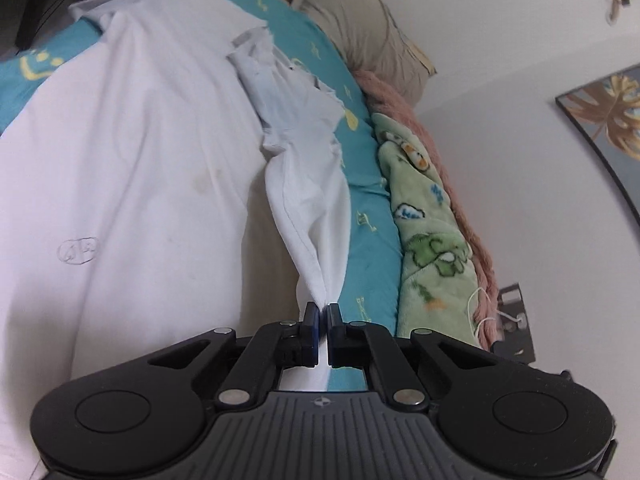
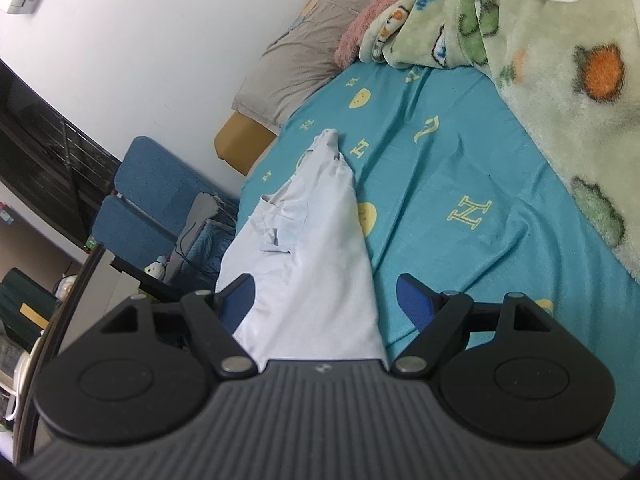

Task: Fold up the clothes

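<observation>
Bedroom scene: a bed (image 2: pixel 460 168) with a teal sheet printed with yellow letters and smiley faces fills both views, with a green cartoon blanket (image 2: pixel 560 64) and a pink one heaped along its far right side and a grey pillow (image 2: pixel 304 60) at the head against a white wall.

A white shirt (image 1: pixel 120 160) lies spread across the sheet, its broad body flat with a small outlined logo showing. The left tongs (image 1: pixel 323 310) are pressed together, pinching a gathered edge of this shirt, which rises from the bed in a taut, twisted strip up to the pads. The right tongs (image 2: pixel 326 300) are spread wide and hold nothing, hovering over a narrow stretch of the pale cloth that tapers away across the sheet.

Folding looks only partly done: one edge is lifted, no neat stacked folds are visible, and most of the shirt lies open. Whether any earlier fold exists is unclear.
</observation>
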A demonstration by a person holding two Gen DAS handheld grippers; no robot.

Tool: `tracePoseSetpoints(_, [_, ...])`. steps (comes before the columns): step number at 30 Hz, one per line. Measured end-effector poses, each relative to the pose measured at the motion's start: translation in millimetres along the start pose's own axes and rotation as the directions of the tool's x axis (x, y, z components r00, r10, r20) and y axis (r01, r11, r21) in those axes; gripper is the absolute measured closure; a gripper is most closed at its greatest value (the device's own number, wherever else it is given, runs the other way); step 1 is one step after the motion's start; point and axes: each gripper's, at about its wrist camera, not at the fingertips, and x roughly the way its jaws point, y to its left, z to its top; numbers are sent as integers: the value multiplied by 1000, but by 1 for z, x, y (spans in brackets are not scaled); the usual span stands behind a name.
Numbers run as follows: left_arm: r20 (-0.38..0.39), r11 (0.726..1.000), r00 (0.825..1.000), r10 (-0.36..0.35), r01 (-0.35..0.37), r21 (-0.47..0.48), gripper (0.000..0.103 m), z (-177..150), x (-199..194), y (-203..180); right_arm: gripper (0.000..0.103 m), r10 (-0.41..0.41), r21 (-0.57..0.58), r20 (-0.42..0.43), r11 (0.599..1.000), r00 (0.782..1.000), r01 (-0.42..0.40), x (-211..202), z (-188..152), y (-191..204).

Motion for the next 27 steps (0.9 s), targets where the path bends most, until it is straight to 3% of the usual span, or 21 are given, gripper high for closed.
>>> tracePoseSetpoints(2, [-27, 1000, 1000, -5, 5, -17, 98, 0, 4, 6, 23, -1, -2, -9, 1000, 1000, 1, 2, -1, 1])
tracePoseSetpoints(5, [-60, 1000, 998, 19, -19, 0, 87, -8, 18, 12, 23, -9, -23, -22, 1000, 1000, 9, 5, -4, 5])
tracePoseSetpoints(7, [-65, 998, 996, 62, -60, 32, 66, -13, 21, 16, 23, -14, -36, -34, 999, 999, 13, 7, -7, 7])
tracePoseSetpoints(10, [-77, 991, 990, 121, -115, 75, 50, -20, 24, 21, 23, -18, -55, -59, 998, 998, 15, 12, -10, 8])
tracePoseSetpoints(16, [-152, 986, 976, 153, -140, 92, 48, -40, 22, 25, 23, -65, -89, -142, 995, 988, 52, 32, -22, 8])
tracePoseSetpoints(21, [-239, 983, 958, 157, -127, 135, 48, -66, 12, 21, 23, -56, -39, -146, 998, 988, 51, 33, -22, 1])
tracePoseSetpoints(23, [-271, 976, 946, 176, -133, 170, 51, -77, 9, 18, 23, -47, -21, -146, 999, 988, 44, 31, -21, -1])
tracePoseSetpoints(24, [-289, 972, 939, 187, -135, 190, 62, -82, 9, 16, 23, -44, -17, -148, 999, 988, 42, 31, -21, -1])
tracePoseSetpoints(25, [-308, 968, 931, 197, -135, 209, 88, -87, 8, 14, 23, -43, -16, -148, 999, 988, 41, 31, -22, -1])
tracePoseSetpoints(26, [-326, 966, 923, 202, -134, 220, 101, -92, 6, 12, 23, -43, -18, -148, 999, 988, 41, 31, -22, -1])
tracePoseSetpoints(27, [-331, 967, 922, 200, -130, 220, 101, -95, 4, 10, 23, -43, -20, -147, 999, 988, 41, 30, -21, -1])
